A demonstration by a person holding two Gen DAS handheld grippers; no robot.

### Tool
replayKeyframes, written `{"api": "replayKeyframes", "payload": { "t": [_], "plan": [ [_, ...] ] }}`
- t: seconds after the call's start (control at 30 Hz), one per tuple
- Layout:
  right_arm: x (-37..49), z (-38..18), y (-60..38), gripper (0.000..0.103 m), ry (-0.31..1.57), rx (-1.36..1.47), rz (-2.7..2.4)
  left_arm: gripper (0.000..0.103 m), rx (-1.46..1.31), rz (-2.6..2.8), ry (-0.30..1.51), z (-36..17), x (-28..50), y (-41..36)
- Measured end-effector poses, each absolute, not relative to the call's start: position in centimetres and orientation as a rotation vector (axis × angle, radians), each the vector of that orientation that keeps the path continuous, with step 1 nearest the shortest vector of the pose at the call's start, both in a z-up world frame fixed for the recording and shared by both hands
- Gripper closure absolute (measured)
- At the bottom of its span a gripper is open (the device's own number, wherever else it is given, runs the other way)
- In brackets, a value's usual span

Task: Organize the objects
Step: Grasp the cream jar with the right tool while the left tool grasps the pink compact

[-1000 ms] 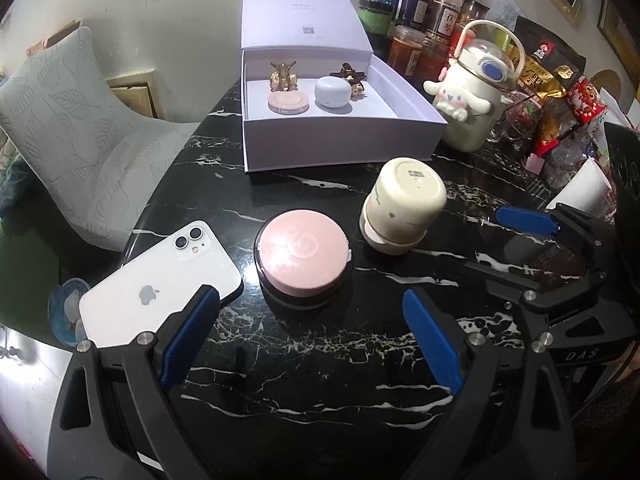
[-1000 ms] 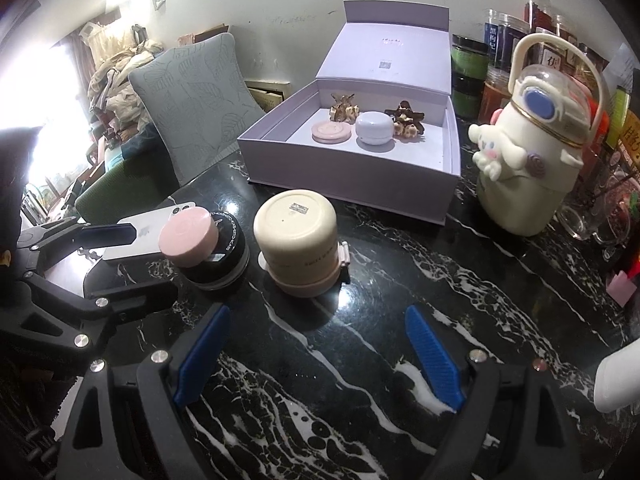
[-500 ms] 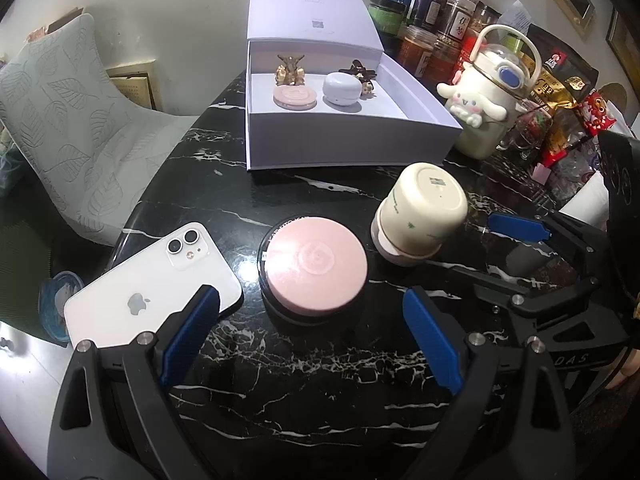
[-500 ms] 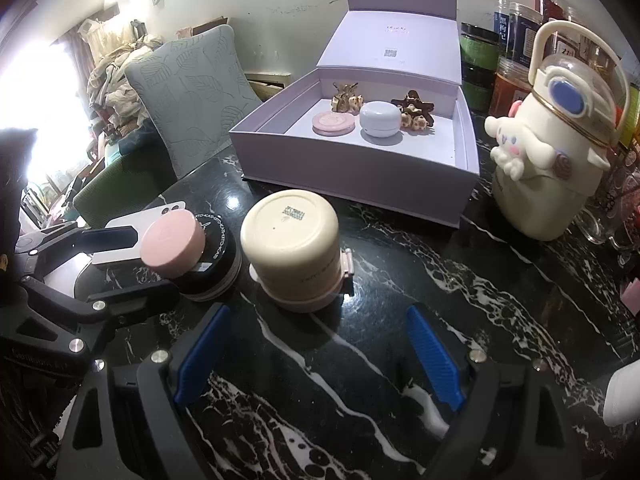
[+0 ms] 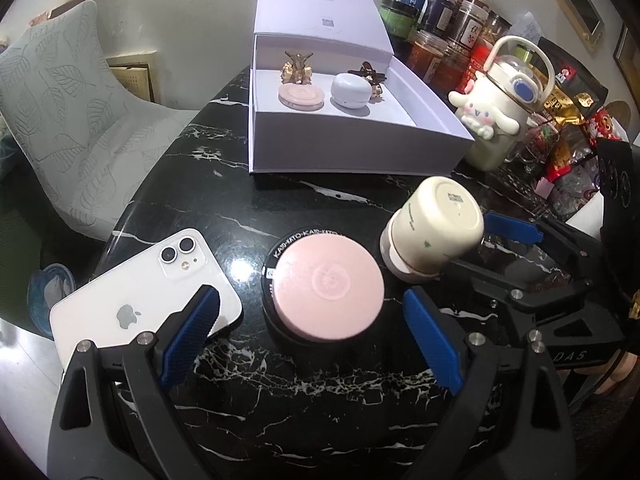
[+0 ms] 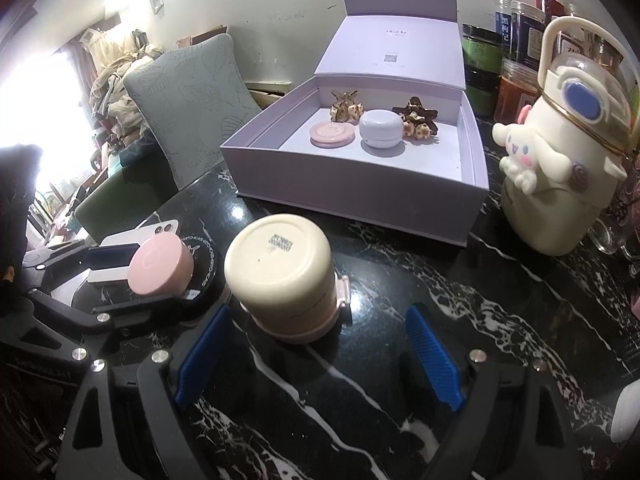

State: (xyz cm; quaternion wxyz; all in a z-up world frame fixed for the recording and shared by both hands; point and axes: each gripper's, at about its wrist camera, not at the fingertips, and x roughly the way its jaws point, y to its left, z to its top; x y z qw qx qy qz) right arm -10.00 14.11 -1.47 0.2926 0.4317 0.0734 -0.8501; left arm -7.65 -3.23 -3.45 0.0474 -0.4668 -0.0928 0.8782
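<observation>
A pink round jar [image 5: 326, 282] on a black base sits on the black marble table [image 5: 280, 400]. My left gripper [image 5: 308, 328] is open, its blue fingers on either side of the jar's near edge. A cream cup [image 5: 434, 226] stands upside down to its right. My right gripper [image 6: 316, 352] is open just in front of the cup [image 6: 284, 276]; it also shows in the left wrist view [image 5: 516, 236]. The open lilac box [image 5: 352, 152] holds a pink compact [image 5: 301, 95], a white case [image 5: 351, 90] and two hair clips.
A white phone [image 5: 136, 296] lies face down left of the jar. A cream cartoon bottle [image 6: 568, 160] stands right of the box, with jars [image 5: 432, 20] and snack bags behind it. A grey chair [image 5: 68, 120] stands beyond the table's left edge.
Both grippers have moved forward: the left now brackets the pink jar, the right has closed in on the upside-down cup. Nothing on the table has moved.
</observation>
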Motion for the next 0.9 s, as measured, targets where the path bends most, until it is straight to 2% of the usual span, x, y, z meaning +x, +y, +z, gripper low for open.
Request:
{"api": "replayKeyframes", "payload": {
  "t": [0.5, 0.6, 0.73, 0.9],
  "plan": [
    [-12.1, -2.4, 13.0, 0.016, 0.151, 1.140, -2.214, 0.011, -1.392, 2.665, -0.295, -4.1, -8.8, -3.7],
    [-12.4, -2.7, 12.9, 0.018, 0.128, 1.133, -2.205, 0.016, -1.388, 2.654, -0.313, -4.3, -9.0, -3.8],
    [-12.6, -2.7, 12.7, 0.030, 0.096, 1.115, -2.173, 0.028, -1.372, 2.657, -0.329, -4.5, -9.1, -4.0],
    [-12.5, -2.7, 12.2, 0.034, 0.122, 1.089, -2.174, 0.034, -1.335, 2.669, -0.299, -4.2, -9.1, -3.7]
  ]
}}
